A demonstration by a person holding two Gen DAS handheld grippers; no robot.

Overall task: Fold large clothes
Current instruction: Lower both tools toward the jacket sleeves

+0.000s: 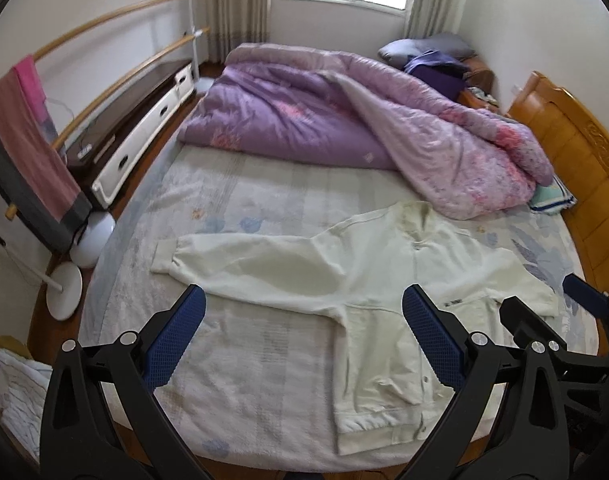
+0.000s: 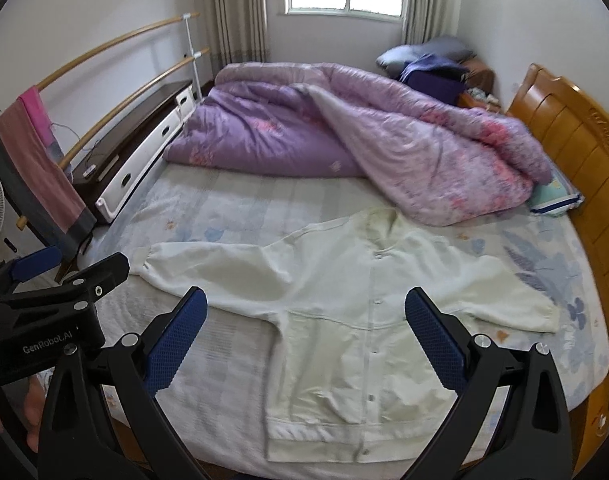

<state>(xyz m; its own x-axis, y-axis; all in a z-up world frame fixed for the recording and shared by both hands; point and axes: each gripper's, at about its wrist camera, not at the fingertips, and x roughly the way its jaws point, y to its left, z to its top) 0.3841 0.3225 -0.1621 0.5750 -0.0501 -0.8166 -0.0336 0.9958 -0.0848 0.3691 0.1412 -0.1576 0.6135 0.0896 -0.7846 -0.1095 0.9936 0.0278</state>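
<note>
Blue-padded fingers frame both views, and both pairs are spread wide with nothing between them. My left gripper (image 1: 303, 320) hovers above the near edge of the bed (image 1: 232, 360), over the armpit where the left sleeve (image 1: 240, 264) meets the body. My right gripper (image 2: 306, 320) hangs beside it, over the snap placket, touching no cloth.

Beyond the fingers, the cream snap-front jacket (image 2: 344, 320) lies face up and flat on the pale floral sheet, both sleeves stretched out sideways, hem toward me, collar toward the heaped purple quilt (image 2: 344, 140). A wooden headboard (image 2: 564, 140) stands to the right.

I judge that folding has not begun; this is the approach to a first grasp. The next move likely calls for lowering each gripper onto a sleeve cuff or shoulder, pinching one layer only, then carrying it across the chest.
</note>
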